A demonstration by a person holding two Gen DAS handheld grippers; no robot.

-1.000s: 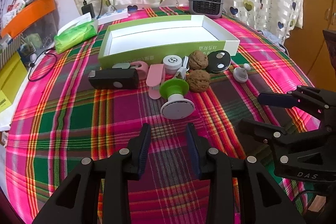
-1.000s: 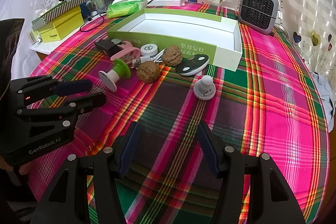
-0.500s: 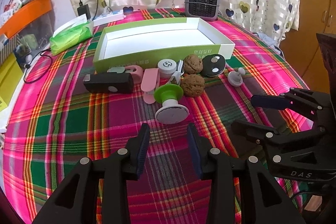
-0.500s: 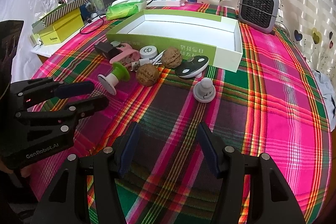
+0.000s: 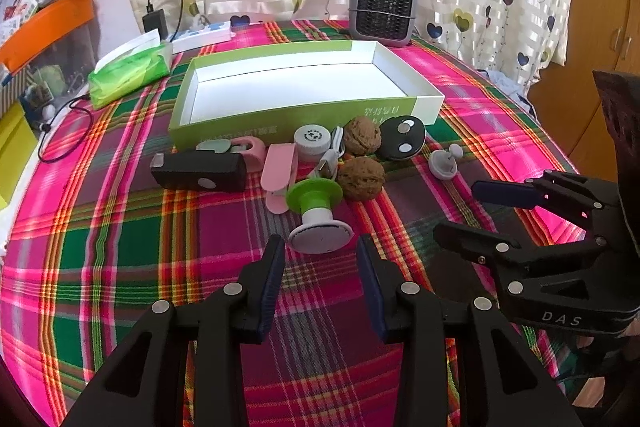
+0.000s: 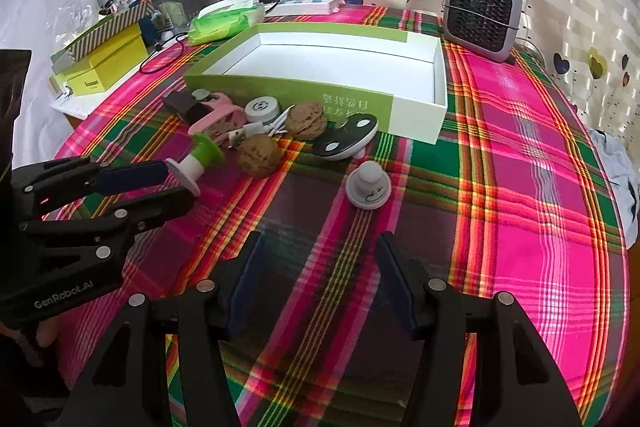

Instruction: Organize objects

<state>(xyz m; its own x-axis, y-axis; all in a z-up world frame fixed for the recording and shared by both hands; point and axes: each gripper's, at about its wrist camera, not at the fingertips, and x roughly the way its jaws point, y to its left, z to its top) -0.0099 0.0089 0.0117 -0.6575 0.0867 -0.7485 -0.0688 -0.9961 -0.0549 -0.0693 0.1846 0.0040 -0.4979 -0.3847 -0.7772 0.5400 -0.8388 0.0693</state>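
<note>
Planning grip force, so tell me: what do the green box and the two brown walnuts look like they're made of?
Green box: likely cardboard, matte, with thin folded walls and a plain white inside. Walnuts: apparently natural hard shell, dull brown and deeply wrinkled.

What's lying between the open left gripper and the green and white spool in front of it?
Nothing but bare plaid tablecloth. The left wrist view shows the left gripper, jaws open and empty, just short of the spool.

Both tongs were matte black plastic with triangular cutouts and round silver screw heads. Left tongs (image 5: 320, 263) had dark blue ribbed pads (image 5: 272, 279) and white "GenRobot.AI" lettering; right tongs (image 6: 318, 267) had matching blue pads (image 6: 394, 281) and "DAS" lettering.
</note>
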